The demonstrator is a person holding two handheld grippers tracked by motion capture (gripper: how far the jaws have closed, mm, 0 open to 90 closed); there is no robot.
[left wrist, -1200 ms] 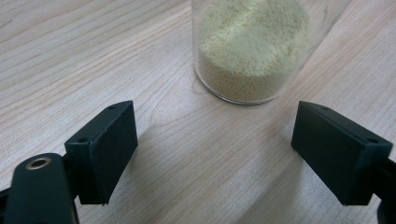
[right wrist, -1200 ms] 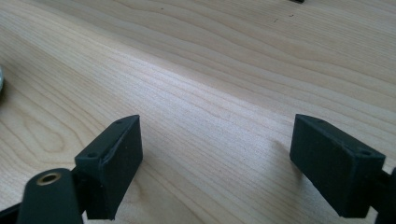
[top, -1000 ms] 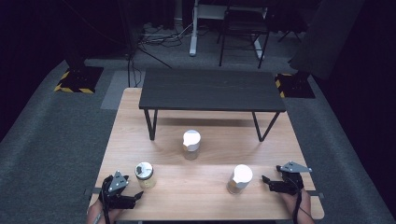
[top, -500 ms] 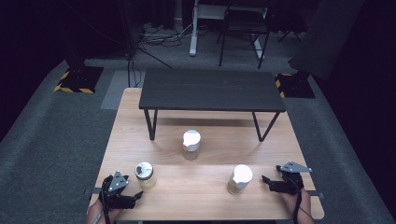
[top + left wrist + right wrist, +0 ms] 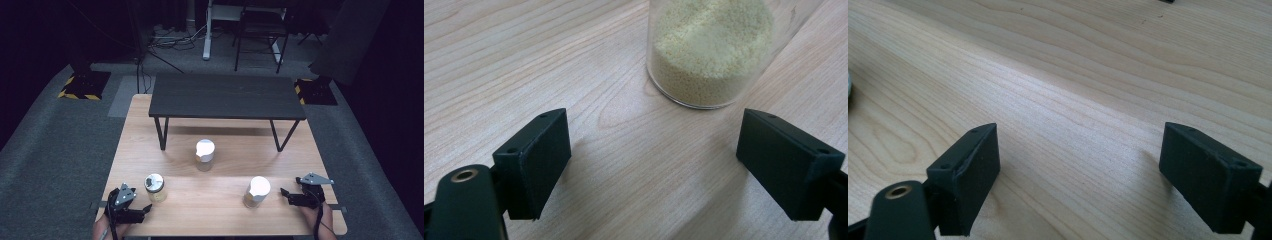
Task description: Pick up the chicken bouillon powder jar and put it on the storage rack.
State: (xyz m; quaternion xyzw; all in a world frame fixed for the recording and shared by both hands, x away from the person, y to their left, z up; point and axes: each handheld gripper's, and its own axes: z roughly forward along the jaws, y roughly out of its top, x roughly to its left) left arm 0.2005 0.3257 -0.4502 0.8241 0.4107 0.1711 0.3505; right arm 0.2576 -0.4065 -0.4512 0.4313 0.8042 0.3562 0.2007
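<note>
Three jars stand on the wooden table (image 5: 220, 210). A white-lidded jar (image 5: 205, 154) is in the middle and another white-lidded jar (image 5: 257, 191) is at the front right. At the front left is a jar of pale yellow grains (image 5: 155, 187) (image 5: 711, 50). My left gripper (image 5: 145, 208) (image 5: 656, 135) rests low at the front left corner, open, with the grain jar just ahead of its jaws and not between them. My right gripper (image 5: 285, 194) (image 5: 1080, 140) lies at the front right, open over bare wood, a little to the right of the right jar.
A low black bench-like table (image 5: 227, 96) stands across the far half of the wooden table, with open room under it. A chair and cables are on the dark floor behind. The table's front edge is close to both hands.
</note>
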